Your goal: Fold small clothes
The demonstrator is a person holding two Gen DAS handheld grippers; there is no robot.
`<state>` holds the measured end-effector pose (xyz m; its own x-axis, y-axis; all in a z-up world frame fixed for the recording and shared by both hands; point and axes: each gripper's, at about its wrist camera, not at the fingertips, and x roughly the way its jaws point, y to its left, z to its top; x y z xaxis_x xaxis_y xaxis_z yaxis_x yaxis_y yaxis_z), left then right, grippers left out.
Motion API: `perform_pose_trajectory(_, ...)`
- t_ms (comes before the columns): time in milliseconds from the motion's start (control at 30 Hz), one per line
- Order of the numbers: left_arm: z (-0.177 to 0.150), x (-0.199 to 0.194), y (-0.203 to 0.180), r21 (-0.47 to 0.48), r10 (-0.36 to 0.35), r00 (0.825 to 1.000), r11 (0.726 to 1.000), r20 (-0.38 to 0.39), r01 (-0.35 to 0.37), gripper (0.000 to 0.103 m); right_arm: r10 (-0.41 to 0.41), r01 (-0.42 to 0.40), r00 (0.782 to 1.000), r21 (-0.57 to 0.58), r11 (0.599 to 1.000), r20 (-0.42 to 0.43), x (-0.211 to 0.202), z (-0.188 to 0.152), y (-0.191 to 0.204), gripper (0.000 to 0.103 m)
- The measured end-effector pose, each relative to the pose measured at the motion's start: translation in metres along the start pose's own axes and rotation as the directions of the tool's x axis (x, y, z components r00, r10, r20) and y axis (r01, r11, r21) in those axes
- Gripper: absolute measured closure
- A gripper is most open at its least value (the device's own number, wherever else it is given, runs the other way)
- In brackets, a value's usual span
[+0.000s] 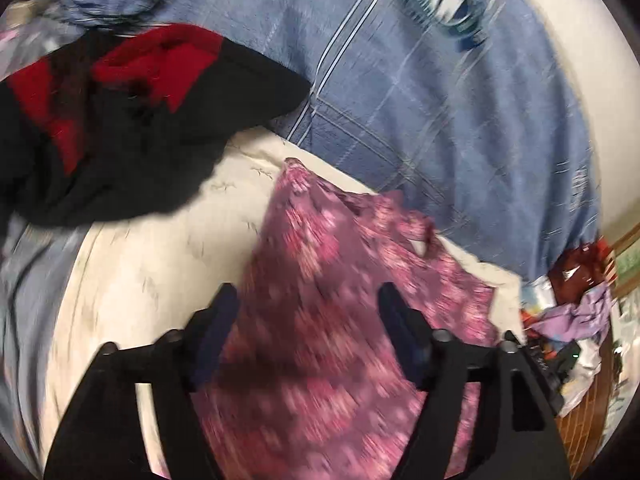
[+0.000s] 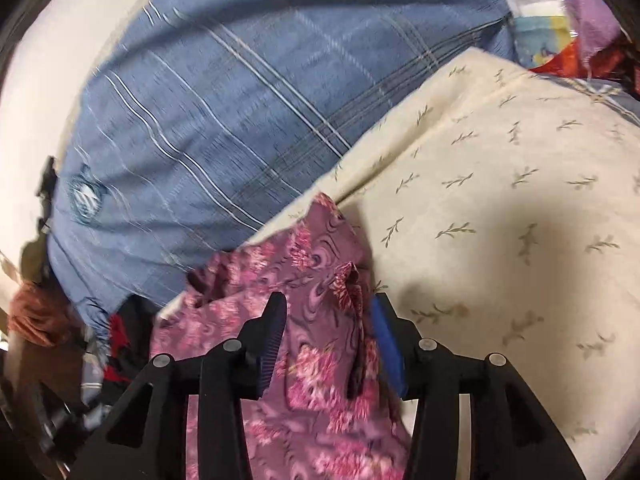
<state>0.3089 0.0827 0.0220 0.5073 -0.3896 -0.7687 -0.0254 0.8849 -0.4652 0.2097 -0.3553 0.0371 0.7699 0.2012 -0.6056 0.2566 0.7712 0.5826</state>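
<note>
A small pink and purple floral garment (image 1: 320,300) lies on a cream cloth with a leaf print (image 1: 160,272). My left gripper (image 1: 308,296) is open, its jaws wide apart over the garment, and holds nothing. In the right wrist view the same garment (image 2: 312,360) lies between the fingers of my right gripper (image 2: 328,304), which is open. A folded edge of the garment stands up against the right finger's blue pad (image 2: 386,344). The left wrist view is blurred.
A blue checked bedsheet (image 1: 460,120) covers the bed, also in the right wrist view (image 2: 224,120). A black and red garment (image 1: 120,112) lies to the left. A pile of mixed clothes (image 1: 572,292) sits at the right edge. The cream cloth (image 2: 500,200) spreads to the right.
</note>
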Motion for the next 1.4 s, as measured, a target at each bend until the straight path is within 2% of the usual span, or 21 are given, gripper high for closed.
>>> perform_pose_trajectory(100,0.024,0.054,0.014,-0.024,0.003,0.988,1.000,-0.152,-0.007,0.028,-0.034,0.034,0.999,-0.034,0.999,-0.004,0.018,0.000,0.005,0.058)
perform_pose_trajectory(133,0.027,0.070,0.018,-0.043,-0.033,0.979,0.999,-0.202,0.025,0.029,-0.053,0.052,0.999,-0.061,0.997,-0.008,0.025,-0.001,0.009,0.068)
perform_pose_trajectory(167,0.031,0.086,0.021,-0.068,-0.072,0.968,0.996,-0.240,0.057,0.030,-0.068,0.066,0.998,-0.094,0.993,-0.017,0.030,-0.001,0.014,0.094)
perform_pose_trajectory(200,0.034,0.088,0.019,-0.072,-0.075,0.971,0.996,-0.229,0.060,0.035,-0.082,0.077,0.996,-0.130,0.988,-0.028,0.034,0.000,0.020,0.098)
perform_pose_trajectory(267,0.041,0.084,0.014,-0.044,-0.103,0.975,0.994,-0.195,0.096,0.085,-0.073,0.074,0.997,-0.192,0.979,0.012,0.028,0.006,0.036,0.098)
perform_pose_trajectory(367,0.046,0.079,0.013,0.001,-0.024,0.993,1.000,-0.119,0.024,0.098,0.051,-0.026,0.987,-0.162,0.986,0.152,-0.003,0.022,0.042,0.098)
perform_pose_trajectory(400,0.047,0.086,0.013,0.021,0.040,0.992,0.999,-0.120,-0.037,0.098,0.049,-0.022,0.984,-0.155,0.988,0.169,-0.004,0.025,0.040,0.099)
perform_pose_trajectory(467,0.046,0.097,0.019,0.048,0.144,0.980,0.989,-0.138,-0.139,0.098,-0.038,0.050,0.995,-0.133,0.990,0.095,0.021,0.026,0.025,0.098)
perform_pose_trajectory(567,0.042,0.088,0.017,0.072,0.166,0.979,0.985,-0.119,-0.158,0.098,-0.125,0.120,0.992,-0.132,0.984,-0.030,0.051,0.008,0.006,0.098)
perform_pose_trajectory(667,0.032,0.056,0.000,0.135,0.130,0.990,0.984,-0.062,-0.121,0.098,-0.137,0.140,0.990,-0.138,0.980,0.034,0.026,0.003,0.014,0.090)
perform_pose_trajectory(733,0.022,0.041,-0.013,0.189,0.106,0.993,0.977,-0.042,-0.096,0.092,-0.038,0.046,0.997,-0.136,0.990,0.061,0.003,-0.002,0.022,0.090)
perform_pose_trajectory(767,0.014,0.037,-0.021,0.217,0.082,0.996,0.973,-0.036,-0.072,0.078,0.014,-0.005,0.998,-0.148,0.989,0.063,-0.005,-0.007,0.026,0.090)
perform_pose_trajectory(833,-0.002,0.039,-0.032,0.256,0.079,0.996,0.965,-0.046,-0.065,0.060,0.059,-0.051,0.997,-0.185,0.981,0.041,-0.011,-0.021,0.034,0.090)
perform_pose_trajectory(900,-0.016,0.057,-0.029,0.287,0.122,0.989,0.953,-0.083,-0.094,0.060,0.053,-0.057,0.998,-0.188,0.980,-0.024,0.001,-0.036,0.031,0.090)
perform_pose_trajectory(933,-0.023,0.071,-0.031,0.291,0.155,0.981,0.950,-0.119,-0.115,0.060,0.001,-0.015,0.997,-0.174,0.985,-0.080,0.015,-0.045,0.024,0.092)
perform_pose_trajectory(967,-0.029,0.075,-0.030,0.296,0.166,0.982,0.946,-0.091,-0.132,0.059,0.005,-0.020,0.995,-0.157,0.987,-0.096,0.022,-0.050,0.017,0.098)
perform_pose_trajectory(1000,-0.032,0.072,-0.032,0.308,0.169,0.983,0.941,-0.069,-0.140,0.059,0.028,-0.036,0.998,-0.152,0.988,-0.057,0.016,-0.051,0.016,0.099)
perform_pose_trajectory(1033,-0.033,0.069,-0.033,0.311,0.181,0.980,0.939,-0.076,-0.149,0.060,0.015,-0.027,0.997,-0.148,0.989,-0.079,0.014,-0.050,0.016,0.099)
perform_pose_trajectory(1200,-0.038,0.037,-0.011,0.184,0.085,0.985,0.981,-0.150,-0.057,0.059,0.027,-0.047,0.988,-0.127,0.991,-0.155,-0.011,-0.059,0.006,0.089)
perform_pose_trajectory(1333,-0.068,0.012,0.028,0.083,0.073,0.967,0.995,-0.243,-0.054,0.058,0.042,-0.070,0.978,-0.132,0.989,-0.204,-0.044,-0.091,-0.016,0.089)
perform_pose_trajectory(1400,-0.087,-0.009,0.051,0.035,0.033,0.964,0.999,-0.264,-0.025,0.058,0.040,-0.068,0.977,-0.128,0.989,-0.211,-0.060,-0.103,-0.024,0.089)
